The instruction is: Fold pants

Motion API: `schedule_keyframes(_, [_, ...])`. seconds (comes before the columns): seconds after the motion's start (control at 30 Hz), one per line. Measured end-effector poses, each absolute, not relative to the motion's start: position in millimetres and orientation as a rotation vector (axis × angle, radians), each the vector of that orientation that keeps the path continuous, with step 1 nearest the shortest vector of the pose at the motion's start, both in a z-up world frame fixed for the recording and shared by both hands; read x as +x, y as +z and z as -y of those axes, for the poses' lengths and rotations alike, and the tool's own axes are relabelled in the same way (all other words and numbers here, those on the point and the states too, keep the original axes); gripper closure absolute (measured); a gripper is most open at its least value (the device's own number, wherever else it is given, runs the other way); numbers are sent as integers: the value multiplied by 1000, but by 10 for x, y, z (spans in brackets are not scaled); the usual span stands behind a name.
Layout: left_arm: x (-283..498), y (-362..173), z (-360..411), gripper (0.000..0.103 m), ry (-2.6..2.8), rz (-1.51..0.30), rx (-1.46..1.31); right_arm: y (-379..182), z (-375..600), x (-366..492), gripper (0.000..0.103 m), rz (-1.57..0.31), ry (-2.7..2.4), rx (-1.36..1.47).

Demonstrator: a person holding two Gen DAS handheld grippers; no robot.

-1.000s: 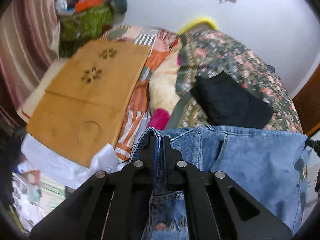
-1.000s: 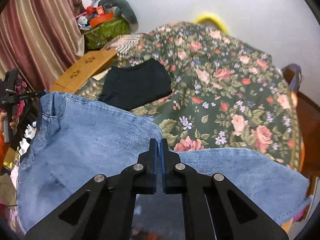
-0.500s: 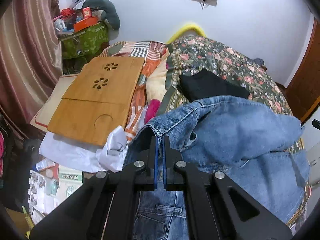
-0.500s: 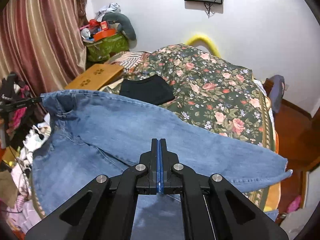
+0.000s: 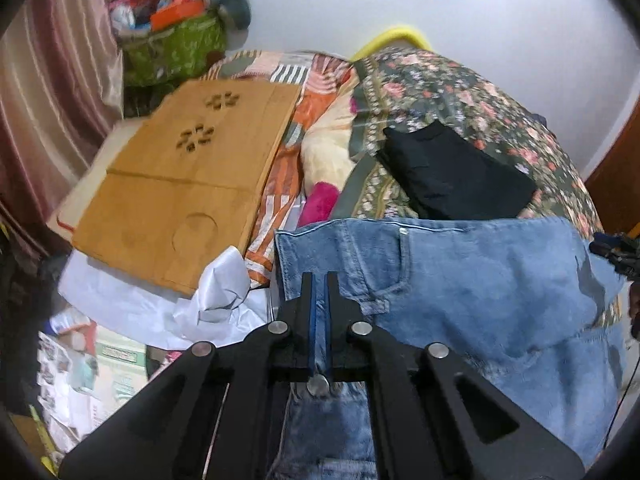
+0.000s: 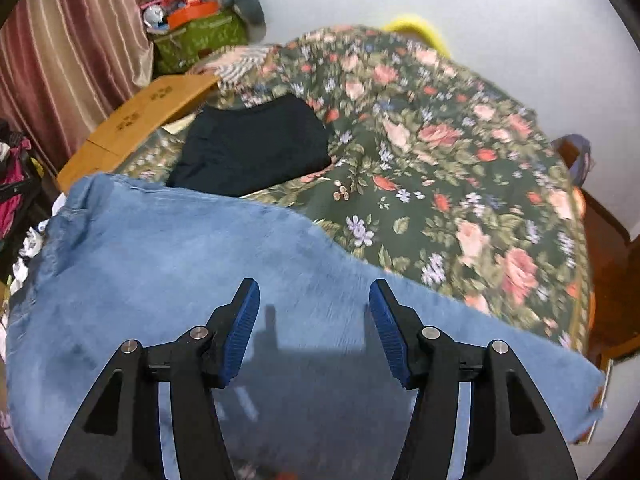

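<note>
Light blue denim pants (image 5: 460,280) lie spread across the near part of the floral bed. In the left wrist view my left gripper (image 5: 319,284) is shut on the pants' waistband corner near a belt loop. In the right wrist view the pants (image 6: 180,264) cover the foreground. My right gripper (image 6: 314,292) is open just above them, its blue pads (image 6: 240,332) wide apart and empty.
A folded black garment (image 5: 456,176) lies on the floral bedspread (image 6: 460,168) beyond the pants. A wooden lap table (image 5: 180,184) lies to the left over striped bedding. White cloth (image 5: 216,292) and clutter sit at the left. A green basket (image 6: 200,36) stands by the curtain.
The right gripper has opened and let go of the pants. The pants have come down and now lie flatter on the bed. The left gripper stays shut on the waistband.
</note>
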State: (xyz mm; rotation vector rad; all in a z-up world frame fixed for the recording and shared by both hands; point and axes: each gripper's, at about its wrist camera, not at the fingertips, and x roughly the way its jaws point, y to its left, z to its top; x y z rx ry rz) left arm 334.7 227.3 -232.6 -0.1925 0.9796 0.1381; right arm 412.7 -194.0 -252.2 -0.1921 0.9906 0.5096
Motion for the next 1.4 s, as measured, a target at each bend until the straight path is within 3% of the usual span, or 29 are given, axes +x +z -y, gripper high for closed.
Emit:
schedule_keyframes(0.07, [3457,-2423,-2386,93,154,-1002,-217,-2614,1920,4256,50,-1014,538,-178])
schedule_keyframes(0.13, [3614,-2545,-2509,74,174,-1029,-241,-2667,1894,4320,50,-1034,568,-166])
schedule_keyframes(0.2, [3716,-2643,-2596,63,164,-1045,-291,-2738,1857,4369,50,-1057,595,-171])
schedule_keyframes(0.27, [3828,-2752,-2679,62,138,-1059,-367,-2789,1816,4376,49,-1061,624,-186])
schedule_keyframes(0.4, [4013,-2969,-2713,62,113,-1097,-435,-2811,1794,4385,46,-1044,672,-184])
schedule_keyframes(0.5, [4104,-3102,-2681,62,123,-1132,-422,-2827,1786,4411,50,-1047,688,-171])
schedule_keyframes(0.63, [4165,-3179,-2699,62,115,-1136,-450,-2835,1758,4390,59,-1036,700,-186])
schedule_keyframes(0.77, [4220,-3250,-2751,62,112,-1164,-486,-2825,1728,4351,76,-1024,695,-204])
schedule_keyframes(0.8, [4223,-3257,-2758,64,112,-1167,-487,-2821,1722,4335,79,-1019,690,-203])
schedule_keyframes(0.87, [4229,-3245,-2740,82,131,-1170,-455,-2810,1710,4314,88,-1009,677,-214])
schedule_keyframes(0.9, [4233,-3235,-2722,97,151,-1177,-424,-2797,1703,4288,91,-1000,669,-227])
schedule_keyframes(0.97, [4224,-3216,-2677,97,170,-1180,-374,-2766,1708,4247,96,-988,656,-230])
schedule_keyframes(1.4, [3757,-2285,-2362,99,115,-990,-239,-2240,1865,3787,98,-878,611,-184])
